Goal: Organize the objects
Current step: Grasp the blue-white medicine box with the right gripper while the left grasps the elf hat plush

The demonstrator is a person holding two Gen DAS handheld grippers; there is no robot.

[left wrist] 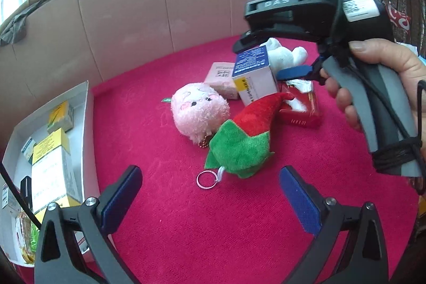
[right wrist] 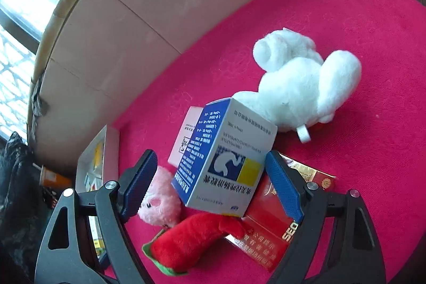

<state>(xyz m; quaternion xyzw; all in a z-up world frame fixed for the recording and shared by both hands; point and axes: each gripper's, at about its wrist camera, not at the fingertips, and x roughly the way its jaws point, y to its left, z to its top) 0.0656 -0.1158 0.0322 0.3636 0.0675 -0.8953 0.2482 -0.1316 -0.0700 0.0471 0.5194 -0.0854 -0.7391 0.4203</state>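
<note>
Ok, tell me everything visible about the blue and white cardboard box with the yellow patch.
The blue and white cardboard box with the yellow patch is a closed printed carton: one blue side with white text, white sides, and a white stomach-like emblem on blue. It sits tilted on the crimson cloth, leaning over the glossy red packet, against the pink carton and white plush toy. The right gripper has its open jaws at either side.

The left wrist camera looks down at a slant from farther back over the crimson plush seat, while the right wrist camera sits close above the blue-and-white cardboard box, both sharing it, the round pink plush head and the red-and-green plush chilli.
</note>
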